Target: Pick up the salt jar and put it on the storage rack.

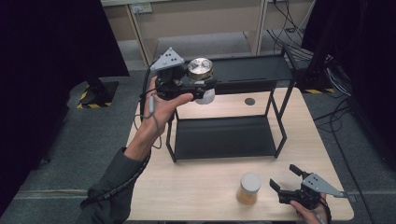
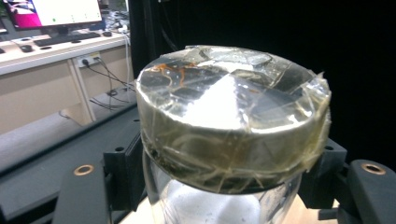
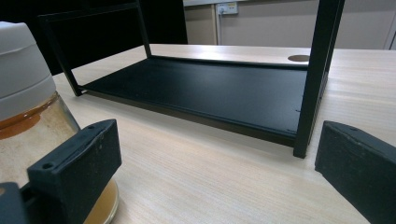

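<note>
Glass jar (image 2: 224, 140) cut off by bottom edge in left gripper view; base hidden, contents behind glare unreadable. Left gripper (image 1: 198, 88) pads mostly hidden behind jar lid (image 2: 229, 98). Amber jar (image 3: 32, 126) cropped by left edge in right gripper view, lower part masked by near jaw. Right gripper (image 1: 286, 178) body partly cut by bottom edge in high view. Shelf rack (image 3: 201, 93) top cropped.

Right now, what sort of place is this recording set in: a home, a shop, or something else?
Most likely a lab or office workroom set up for recording. Loose cables trail over the grey carpet behind the table, a desk with monitor and keyboard stands nearby, and hazard-striped tape marks the floor.
</note>
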A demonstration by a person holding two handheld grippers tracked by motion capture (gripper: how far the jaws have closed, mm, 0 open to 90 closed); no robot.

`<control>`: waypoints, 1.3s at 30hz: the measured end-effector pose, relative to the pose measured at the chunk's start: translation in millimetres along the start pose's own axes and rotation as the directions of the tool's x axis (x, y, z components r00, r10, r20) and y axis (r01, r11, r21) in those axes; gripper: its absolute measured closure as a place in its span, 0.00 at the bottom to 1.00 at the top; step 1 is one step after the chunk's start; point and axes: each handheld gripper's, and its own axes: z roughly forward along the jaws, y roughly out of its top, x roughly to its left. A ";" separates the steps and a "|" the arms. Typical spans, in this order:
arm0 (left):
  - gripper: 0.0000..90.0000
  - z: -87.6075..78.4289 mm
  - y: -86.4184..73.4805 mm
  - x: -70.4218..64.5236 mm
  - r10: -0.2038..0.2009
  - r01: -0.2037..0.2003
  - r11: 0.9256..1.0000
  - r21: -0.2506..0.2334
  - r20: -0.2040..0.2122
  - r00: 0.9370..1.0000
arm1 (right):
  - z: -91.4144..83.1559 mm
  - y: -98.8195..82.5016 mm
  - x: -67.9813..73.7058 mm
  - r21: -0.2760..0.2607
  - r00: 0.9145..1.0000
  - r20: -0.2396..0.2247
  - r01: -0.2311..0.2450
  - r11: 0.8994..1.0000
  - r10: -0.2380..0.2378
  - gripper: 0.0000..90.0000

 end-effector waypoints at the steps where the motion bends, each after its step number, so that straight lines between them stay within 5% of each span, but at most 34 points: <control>1: 0.34 1.3 2.2 0.0 -0.001 0.001 1.000 0.002 -0.005 1.000 | 0.1 -0.1 -0.1 0.000 1.000 0.000 0.000 1.000 0.000 0.01; 14: 0.34 19.7 17.2 3.0 -0.019 0.017 1.000 -0.014 -0.111 0.994 | -0.2 -0.3 -0.9 0.001 1.000 -0.001 -0.004 1.000 0.004 0.01; 24: 0.34 31.0 22.7 10.9 -0.048 0.048 0.999 -0.008 -0.188 0.981 | -0.7 -0.1 -1.5 -0.004 1.000 0.001 -0.004 1.000 0.004 0.01; 39: 0.34 51.7 16.8 15.2 -0.087 0.087 0.996 -0.010 -0.249 0.965 | -0.7 -0.1 -2.2 -0.006 1.000 -0.004 -0.003 1.000 0.003 0.01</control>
